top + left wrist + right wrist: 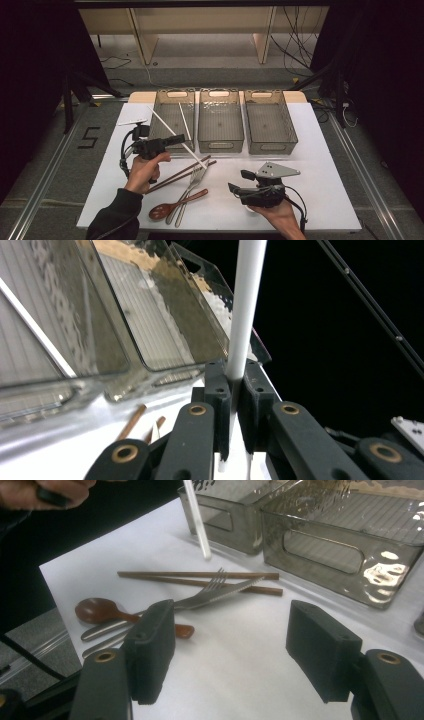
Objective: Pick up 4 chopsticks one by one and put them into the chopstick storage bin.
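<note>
White chopstick (245,310) was the piece you had clamped in your left gripper (167,142), its jaws shut tight on the stick, which slanted over the front edge of the left bin (172,120) with its lower tip hanging just above the table (310,165) near the brown chopsticks (175,177). Your right gripper (239,182) sat low over the table to the right of the cutlery, jaws spread wide with nothing between them. Ahead of it lay the fork (210,596), a knife (115,626) and the wooden spoon (100,611), with another white chopstick (184,121) already in the left bin.
</note>
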### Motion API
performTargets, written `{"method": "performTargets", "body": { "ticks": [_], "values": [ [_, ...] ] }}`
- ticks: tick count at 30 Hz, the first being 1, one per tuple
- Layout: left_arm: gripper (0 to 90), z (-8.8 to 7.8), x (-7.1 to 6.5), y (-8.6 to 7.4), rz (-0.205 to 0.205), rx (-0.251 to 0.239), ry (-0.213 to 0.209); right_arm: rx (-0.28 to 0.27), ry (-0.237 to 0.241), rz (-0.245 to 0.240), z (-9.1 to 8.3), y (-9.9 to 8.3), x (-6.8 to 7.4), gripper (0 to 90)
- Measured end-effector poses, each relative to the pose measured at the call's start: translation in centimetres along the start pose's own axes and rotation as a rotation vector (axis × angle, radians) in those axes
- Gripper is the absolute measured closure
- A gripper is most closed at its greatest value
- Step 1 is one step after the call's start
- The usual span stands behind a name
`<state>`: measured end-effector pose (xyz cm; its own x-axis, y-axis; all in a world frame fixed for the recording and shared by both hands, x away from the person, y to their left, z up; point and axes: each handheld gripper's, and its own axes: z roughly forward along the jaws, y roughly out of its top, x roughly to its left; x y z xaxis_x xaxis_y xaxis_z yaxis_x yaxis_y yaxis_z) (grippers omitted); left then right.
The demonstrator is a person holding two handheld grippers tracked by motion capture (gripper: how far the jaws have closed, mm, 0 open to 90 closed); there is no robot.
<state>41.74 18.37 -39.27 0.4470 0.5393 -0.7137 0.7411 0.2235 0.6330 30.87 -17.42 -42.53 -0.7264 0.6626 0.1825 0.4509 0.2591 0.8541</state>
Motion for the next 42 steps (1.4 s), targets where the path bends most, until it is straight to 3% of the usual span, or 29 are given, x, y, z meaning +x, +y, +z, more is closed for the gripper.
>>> {"method": "performTargets", "body": {
  "ticks": [22,33,42],
  "values": [
    [83.3,-0.8,1.3,6.1,0.004,-0.053,0.084,-0.001,-0.023,0.01,-0.7,-0.7,-0.6,31.8],
    [83.3,-0.9,2.7,8.4,-0.001,-0.055,0.167,0.003,-0.021,0.006,-0.5,-0.8,-0.5,30.3],
    [83.2,0.4,4.0,9.3,-0.011,-0.04,0.234,0.0,-0.02,0.005,-0.6,-0.8,-0.6,30.0]
  ]
}}
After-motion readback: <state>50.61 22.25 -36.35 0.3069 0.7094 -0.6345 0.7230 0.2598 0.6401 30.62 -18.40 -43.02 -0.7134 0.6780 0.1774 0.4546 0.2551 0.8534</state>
